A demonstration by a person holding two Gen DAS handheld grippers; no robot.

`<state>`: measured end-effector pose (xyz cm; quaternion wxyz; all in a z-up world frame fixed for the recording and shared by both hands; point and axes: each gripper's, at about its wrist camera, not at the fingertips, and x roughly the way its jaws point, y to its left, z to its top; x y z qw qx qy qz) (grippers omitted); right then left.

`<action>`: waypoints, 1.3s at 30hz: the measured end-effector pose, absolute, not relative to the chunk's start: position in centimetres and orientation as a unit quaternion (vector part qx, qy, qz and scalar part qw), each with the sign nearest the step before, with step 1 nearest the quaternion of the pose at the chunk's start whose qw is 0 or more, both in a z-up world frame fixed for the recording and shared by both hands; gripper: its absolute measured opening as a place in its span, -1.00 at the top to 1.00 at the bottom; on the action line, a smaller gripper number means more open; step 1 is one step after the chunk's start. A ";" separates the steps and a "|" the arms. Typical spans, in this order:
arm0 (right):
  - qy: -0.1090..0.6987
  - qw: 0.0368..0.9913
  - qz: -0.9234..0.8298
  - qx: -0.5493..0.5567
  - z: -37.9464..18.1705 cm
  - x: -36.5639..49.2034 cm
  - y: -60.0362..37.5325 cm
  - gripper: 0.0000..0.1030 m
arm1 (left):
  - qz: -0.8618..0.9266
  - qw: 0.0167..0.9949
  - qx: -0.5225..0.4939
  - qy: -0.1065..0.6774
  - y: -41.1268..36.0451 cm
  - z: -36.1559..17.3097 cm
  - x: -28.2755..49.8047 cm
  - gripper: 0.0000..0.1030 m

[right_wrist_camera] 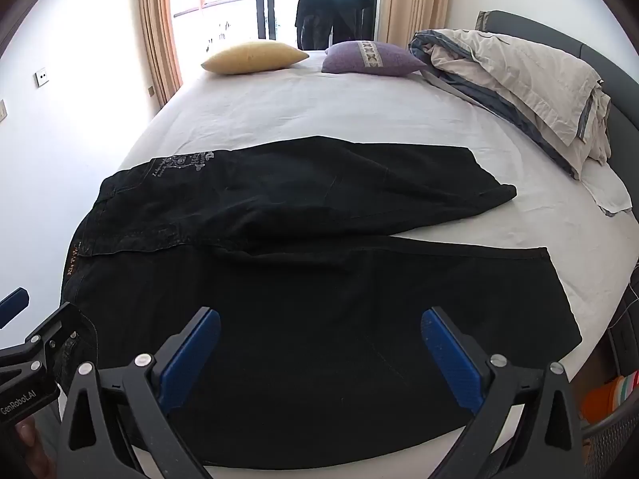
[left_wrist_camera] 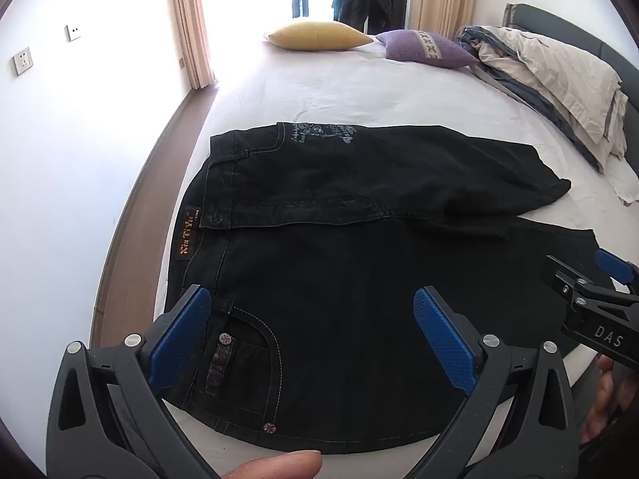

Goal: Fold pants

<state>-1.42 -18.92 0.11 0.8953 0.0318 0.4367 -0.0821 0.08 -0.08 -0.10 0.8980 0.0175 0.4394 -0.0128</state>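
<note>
Black denim pants (left_wrist_camera: 339, 279) flat on bed (left_wrist_camera: 319, 88) | both tongs (left_wrist_camera: 311, 331) (right_wrist_camera: 319, 351) wide apart, empty

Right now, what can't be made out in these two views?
- Pants: near edge hidden behind left gripper in the left wrist view.
- Patch lettering: too small in the right wrist view.
- Right gripper: whether it touches the cloth, unclear.
- Dark garment by the window: backlit.

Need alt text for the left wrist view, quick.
Black jeans lie spread flat on a white bed, waistband left, legs right. The open left gripper hovers over the front pocket; the right gripper enters at right.
</note>
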 end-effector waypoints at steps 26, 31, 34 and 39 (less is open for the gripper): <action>0.440 0.894 -0.081 0.031 -0.5 -1.6 -18.5 -1.00 | -0.016 0.898 0.010 0.439 0.6 -0.2 0.0 -1.00; 0.441 0.893 -0.081 0.032 -0.5 -1.6 -18.6 -1.00 | -0.016 0.898 0.010 0.439 0.6 -0.2 0.0 -1.00; 0.442 0.893 -0.081 0.032 -0.8 -1.7 -18.2 -1.00 | -0.016 0.898 0.010 0.439 0.6 -0.5 -0.1 -1.00; 0.442 0.893 -0.080 0.033 -0.7 -1.7 -18.4 -1.00 | -0.016 0.898 0.010 0.439 0.6 -0.5 -0.1 -1.00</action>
